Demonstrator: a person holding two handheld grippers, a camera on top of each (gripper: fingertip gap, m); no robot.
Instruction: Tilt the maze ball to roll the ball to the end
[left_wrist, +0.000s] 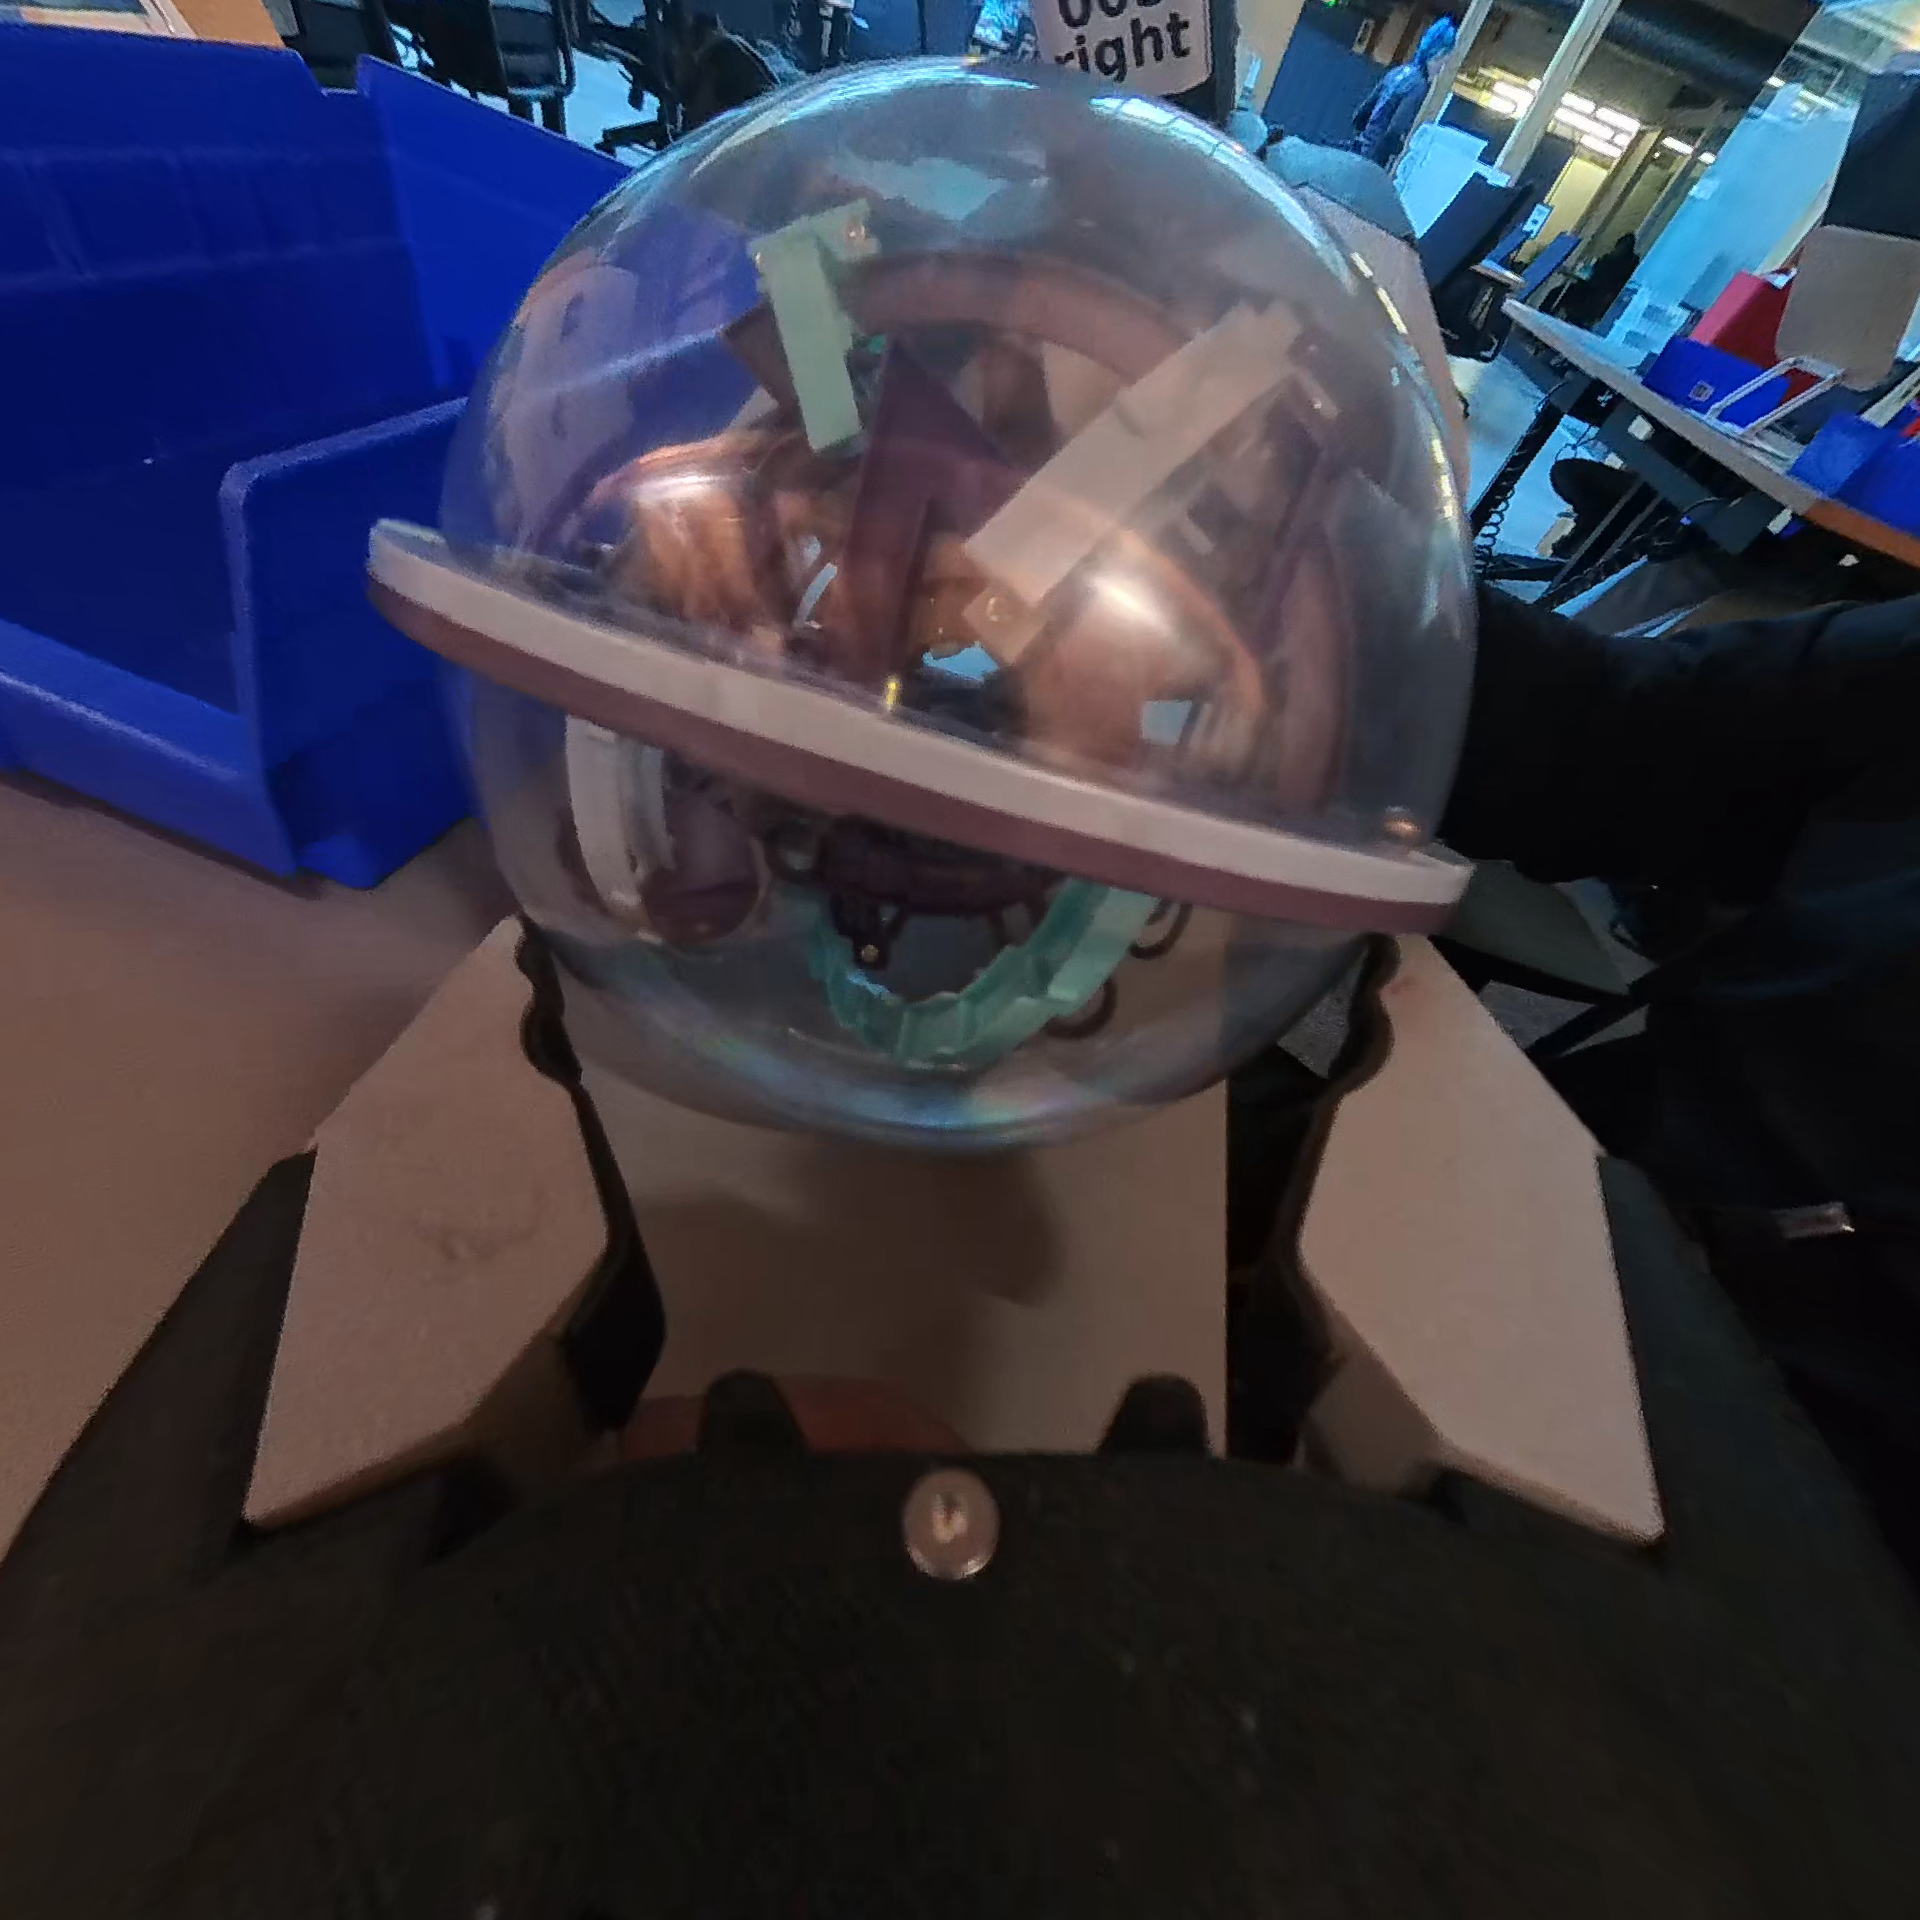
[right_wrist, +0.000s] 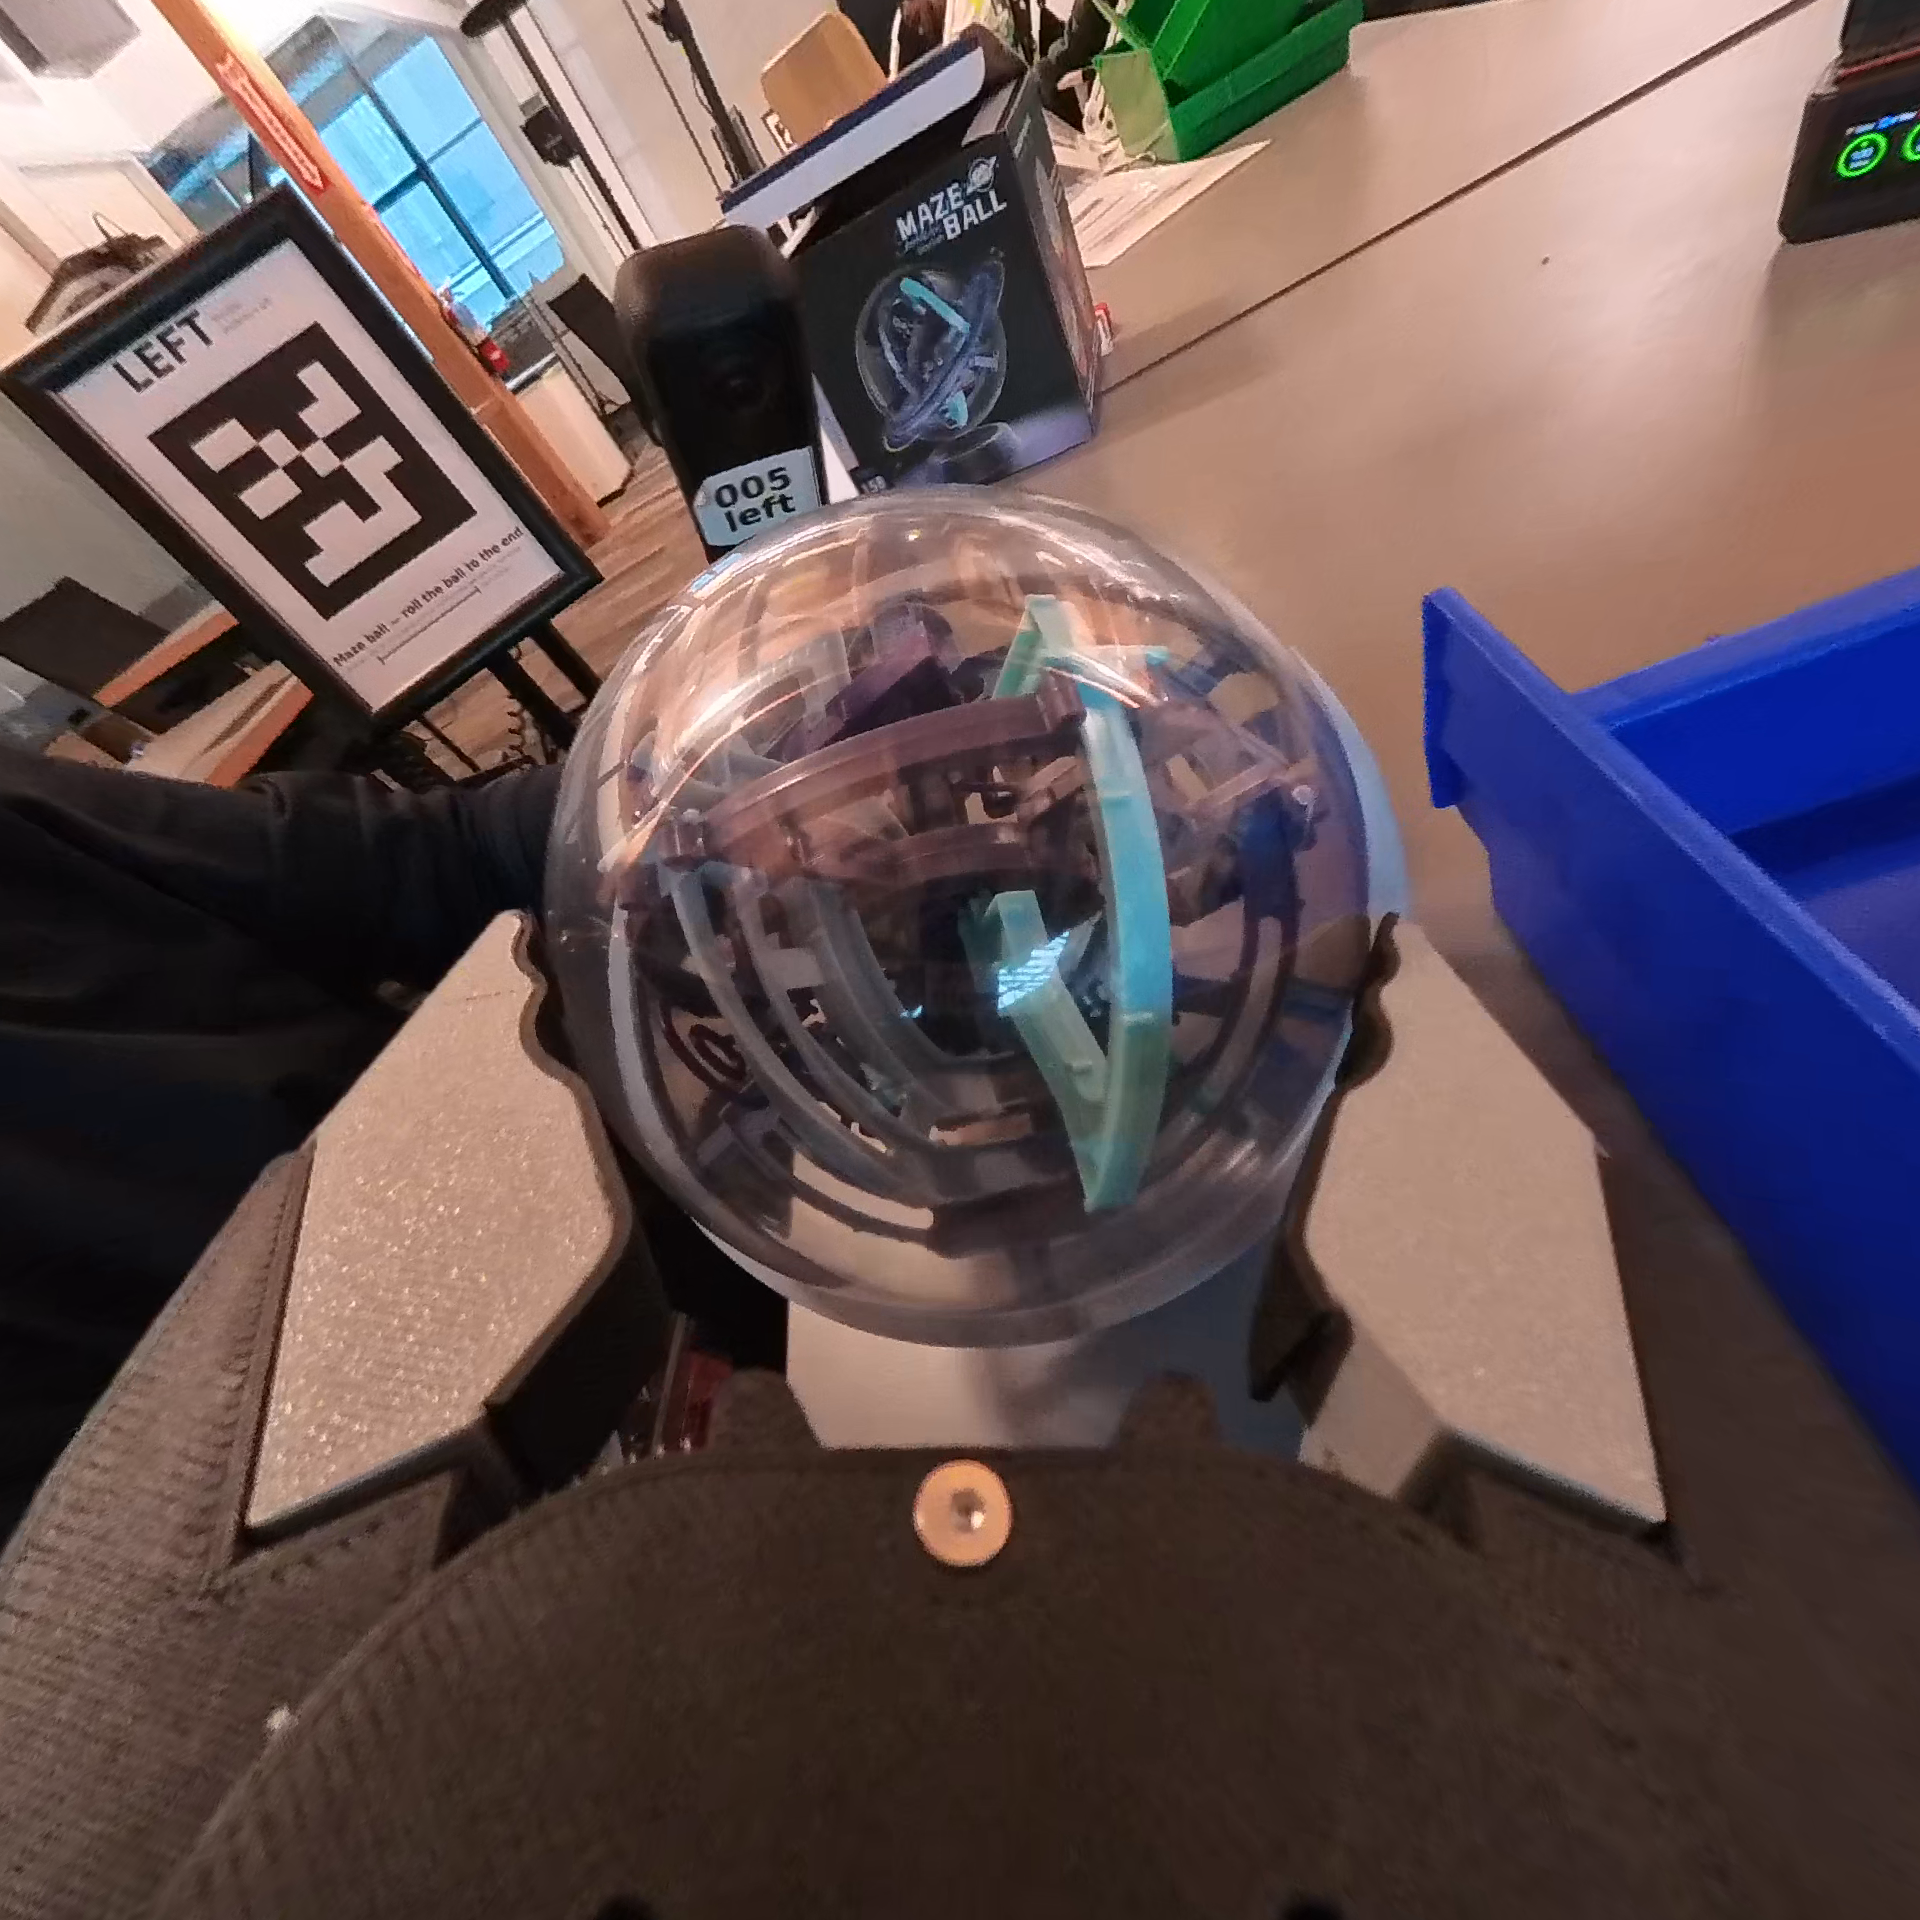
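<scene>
Fingers (left_wrist: 540, 997) of the left gripper (left_wrist: 951, 997) and right gripper (right_wrist: 956, 987) pinch one clear plastic maze sphere (left_wrist: 935, 623) from opposite sides, raised above the beige surface (right_wrist: 1455, 364) beside a blue bin (right_wrist: 1714, 883).

Writing shows on 5 things. In the right wrist view: a black-framed sign (right_wrist: 301, 457) with bold print and a checkered marker, a white label (right_wrist: 756, 501) on a black casing (right_wrist: 717, 343) behind the ball (right_wrist: 966, 935), a dark printed box (right_wrist: 935, 312), and a lit screen (right_wrist: 1870, 156). In the left wrist view: a white tag (left_wrist: 1122, 42), cut off by the top edge.
</scene>
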